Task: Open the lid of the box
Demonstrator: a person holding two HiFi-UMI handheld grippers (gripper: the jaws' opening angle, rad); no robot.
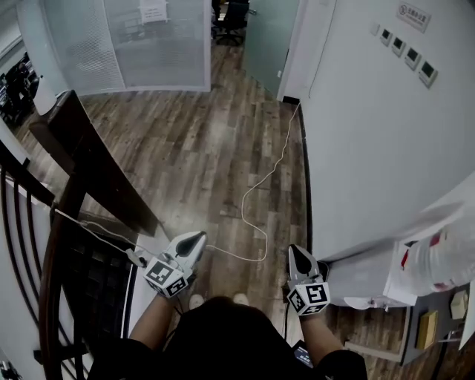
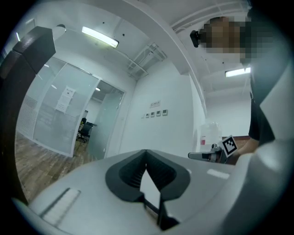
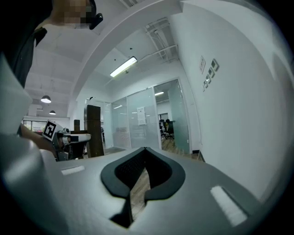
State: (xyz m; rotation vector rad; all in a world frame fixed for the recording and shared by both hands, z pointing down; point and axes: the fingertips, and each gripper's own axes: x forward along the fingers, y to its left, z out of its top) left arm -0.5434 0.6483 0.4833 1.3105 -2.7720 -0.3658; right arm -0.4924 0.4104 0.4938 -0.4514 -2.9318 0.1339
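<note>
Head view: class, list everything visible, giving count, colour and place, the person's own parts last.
Floor: one, brown wood, centre.
Cable: one, white, on floor by wall.
Wall: one, white, right.
Switch panels: four, white-framed, upper right wall.
Glass partition: one, frosted, top left.
Chair: one, black, top centre.
Railing: one, dark, left.
Container: one, translucent white, right edge.
Left hand-held gripper: one, grey, shut, bottom left of centre.
Right hand-held gripper: one, grey, shut, bottom right of centre.

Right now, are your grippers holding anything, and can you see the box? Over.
Left gripper shut, empty. Right gripper shut, empty. No box clearly in view. White cable trails across the wood floor ahead. Over.
</note>
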